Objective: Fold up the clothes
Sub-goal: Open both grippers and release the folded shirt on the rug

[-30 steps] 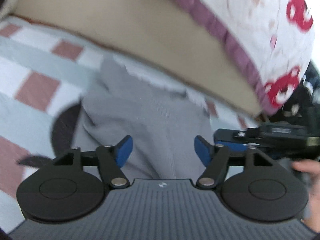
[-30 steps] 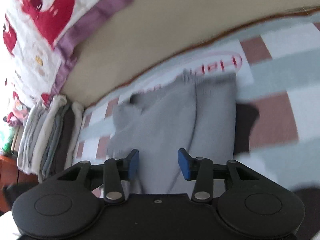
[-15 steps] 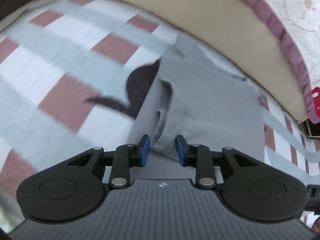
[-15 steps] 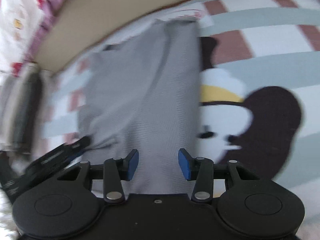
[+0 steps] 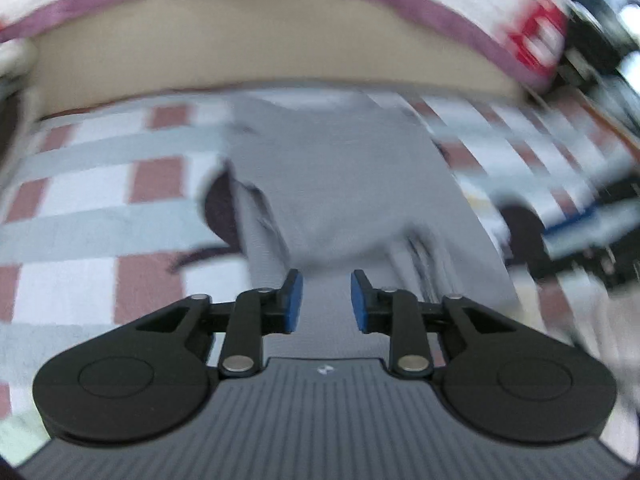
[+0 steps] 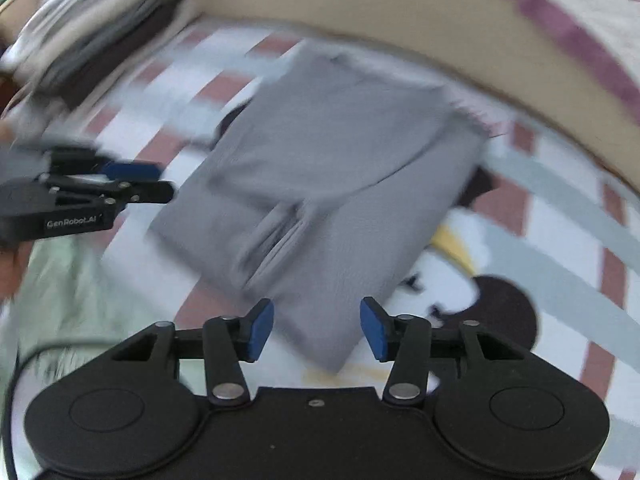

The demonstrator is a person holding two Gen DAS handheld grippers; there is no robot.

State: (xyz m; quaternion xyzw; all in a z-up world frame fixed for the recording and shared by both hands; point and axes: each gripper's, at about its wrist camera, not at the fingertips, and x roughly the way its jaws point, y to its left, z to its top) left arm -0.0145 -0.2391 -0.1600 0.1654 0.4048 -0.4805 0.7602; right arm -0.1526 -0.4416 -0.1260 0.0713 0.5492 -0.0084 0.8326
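Grey knit cloth, soft and finely ribbed, makes up the folded sweater [image 6: 344, 168], which lies as a rough rectangle on the bedsheet [image 6: 552, 216]; in the right wrist view its long axis runs from about 1 o'clock down to 7 o'clock, one corner reaching toward the bottom between the fingers of the right gripper [image 6: 317, 330]. A ribbed cuff [image 6: 272, 240] lies across the middle of the sweater, pointing the same slanted way. The sheet is a flat cotton check of white, pale grey-blue and brick-red squares, with a printed cartoon figure in black, white and yellow at 4 o'clock. The right gripper's blue pads are spreading and stand apart with nothing pinched; the cloth lies beneath them. In the left wrist view the sweater [image 5: 344, 184] runs up toward 12 o'clock. The left gripper [image 5: 326, 300] has its pads narrowed with a clear gap and no cloth nipped. A beige band [image 5: 256, 52] and a purple-edged quilt [image 5: 400, 0] curve across the top. Motion blur softens both views.
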